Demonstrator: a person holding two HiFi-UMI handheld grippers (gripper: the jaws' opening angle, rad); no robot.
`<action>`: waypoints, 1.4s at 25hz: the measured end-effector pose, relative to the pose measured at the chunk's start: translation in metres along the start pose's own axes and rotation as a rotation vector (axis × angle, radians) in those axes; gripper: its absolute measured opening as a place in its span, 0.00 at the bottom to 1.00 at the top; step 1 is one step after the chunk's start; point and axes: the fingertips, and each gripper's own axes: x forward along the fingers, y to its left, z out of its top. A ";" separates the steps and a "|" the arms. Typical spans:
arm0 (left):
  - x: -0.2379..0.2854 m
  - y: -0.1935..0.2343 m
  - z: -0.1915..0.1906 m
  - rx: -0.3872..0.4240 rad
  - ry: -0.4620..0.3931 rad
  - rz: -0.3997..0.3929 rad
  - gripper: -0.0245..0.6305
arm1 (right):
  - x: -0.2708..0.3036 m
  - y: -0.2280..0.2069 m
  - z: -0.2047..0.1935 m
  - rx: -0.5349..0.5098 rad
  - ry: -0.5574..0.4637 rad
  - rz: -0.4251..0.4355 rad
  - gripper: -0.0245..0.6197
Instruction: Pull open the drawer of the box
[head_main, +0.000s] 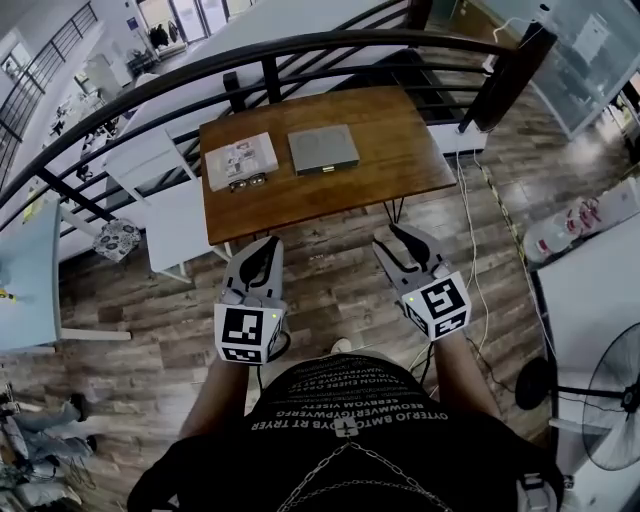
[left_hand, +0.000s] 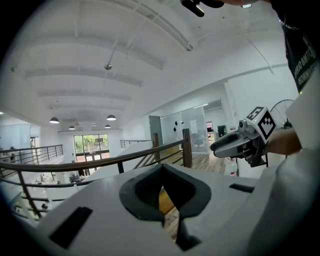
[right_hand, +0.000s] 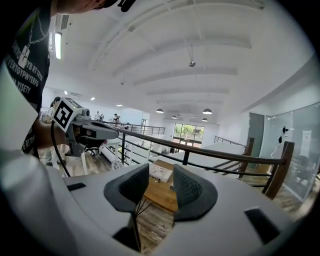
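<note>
The flat grey box (head_main: 323, 149) lies on the wooden table (head_main: 400, 150), well ahead of both grippers; its drawer looks closed. My left gripper (head_main: 268, 245) hovers over the floor short of the table's near edge, with its pads together and nothing between them. The right gripper (head_main: 395, 238) hangs level with it, to the right. Its jaws stand apart and empty. In the left gripper view the left gripper (left_hand: 161, 187) points up over the railing. In the right gripper view the right gripper (right_hand: 161, 182) frames part of the table (right_hand: 160, 197).
A white printed box (head_main: 240, 160) with glasses (head_main: 247, 182) at its near edge lies left of the grey box. A dark curved railing (head_main: 300, 50) runs behind the table. White tables (head_main: 150, 160) stand at the left. A fan (head_main: 615, 400) and white containers (head_main: 560, 235) stand at the right.
</note>
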 end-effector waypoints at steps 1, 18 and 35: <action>0.003 -0.002 0.001 0.008 0.000 0.006 0.04 | -0.001 -0.006 -0.001 0.000 -0.003 0.001 0.26; 0.025 -0.028 0.016 0.020 0.009 0.060 0.04 | -0.011 -0.050 -0.007 0.013 -0.055 0.043 0.26; 0.035 0.014 -0.012 0.011 0.070 0.035 0.04 | 0.037 -0.038 -0.003 0.037 -0.040 0.060 0.26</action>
